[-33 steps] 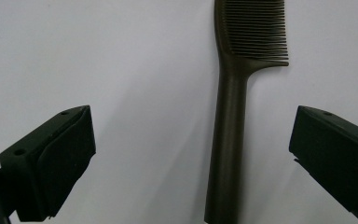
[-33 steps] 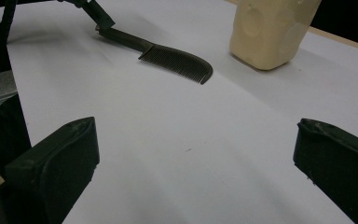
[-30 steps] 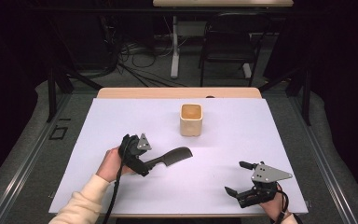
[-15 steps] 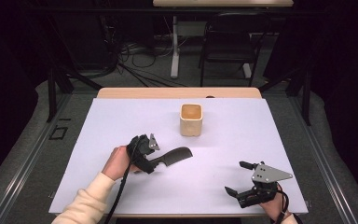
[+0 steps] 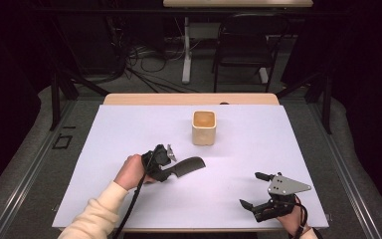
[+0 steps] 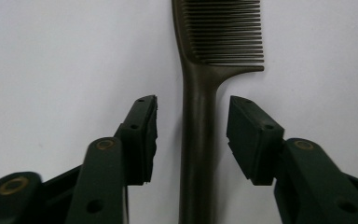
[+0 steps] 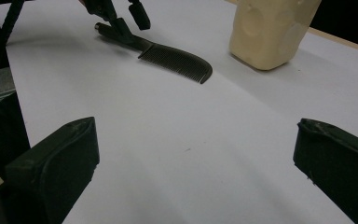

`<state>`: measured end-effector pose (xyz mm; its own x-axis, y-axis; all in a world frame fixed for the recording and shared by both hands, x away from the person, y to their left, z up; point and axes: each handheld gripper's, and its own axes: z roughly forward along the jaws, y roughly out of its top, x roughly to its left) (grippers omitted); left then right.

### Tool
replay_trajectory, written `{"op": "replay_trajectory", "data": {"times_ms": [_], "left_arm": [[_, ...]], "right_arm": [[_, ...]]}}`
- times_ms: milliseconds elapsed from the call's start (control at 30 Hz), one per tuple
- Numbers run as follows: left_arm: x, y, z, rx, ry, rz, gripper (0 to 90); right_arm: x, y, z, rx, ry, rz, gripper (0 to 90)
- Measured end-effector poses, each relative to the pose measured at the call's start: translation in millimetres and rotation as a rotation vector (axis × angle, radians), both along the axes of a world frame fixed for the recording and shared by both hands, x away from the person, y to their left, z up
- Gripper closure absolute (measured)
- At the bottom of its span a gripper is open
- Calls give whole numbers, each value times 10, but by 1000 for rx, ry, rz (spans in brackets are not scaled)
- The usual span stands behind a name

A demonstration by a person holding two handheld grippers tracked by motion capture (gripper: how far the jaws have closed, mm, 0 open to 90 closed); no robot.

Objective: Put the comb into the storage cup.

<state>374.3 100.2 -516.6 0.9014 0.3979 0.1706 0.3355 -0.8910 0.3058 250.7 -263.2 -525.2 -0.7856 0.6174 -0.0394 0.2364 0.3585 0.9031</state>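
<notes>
A dark comb (image 5: 190, 165) lies flat on the white table sheet (image 5: 129, 134), teeth end toward the right. My left gripper (image 5: 167, 163) is low at its handle end. In the left gripper view the left gripper (image 6: 191, 106) stands open, its pads on either side of the comb's handle (image 6: 196, 154) with a gap on both sides. A cream cup (image 5: 204, 128) stands upright behind the comb. My right gripper (image 5: 249, 189) rests open near the front right edge; between its wide jaws (image 7: 198, 140) lies bare sheet, with the comb (image 7: 177, 58) and cup (image 7: 270, 28) beyond.
A wooden table edge (image 5: 189, 99) runs along the back of the sheet. Behind the table are a dark chair (image 5: 243, 45), floor cables (image 5: 149, 64) and a desk leg. Black stand legs (image 5: 59, 84) flank the table's left side.
My left gripper has slid right along the table until its open jaws straddle the comb's handle. The comb, cup and right gripper have stayed put.
</notes>
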Motion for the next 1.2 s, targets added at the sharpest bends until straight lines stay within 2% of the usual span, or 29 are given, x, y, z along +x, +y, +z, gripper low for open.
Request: {"op": "replay_trajectory", "data": {"times_ms": [167,233,400,633,1200], "left_arm": [[54,-52,-34,25,30,2,583],[70,-63,-49,39,53,-9,601],[94,-73,-58,21,77,-9,640],[138,-88,-92,35,102,-8,662],[137,-79,-94,17,111,-12,717]], "right_arm": [[0,-2,-2,2,4,1,0],[0,-2,-2,2,2,2,0],[-3,-4,0,4,2,6,0],[-4,0,-2,1,2,9,0],[-2,3,-4,0,3,10,0]]}}
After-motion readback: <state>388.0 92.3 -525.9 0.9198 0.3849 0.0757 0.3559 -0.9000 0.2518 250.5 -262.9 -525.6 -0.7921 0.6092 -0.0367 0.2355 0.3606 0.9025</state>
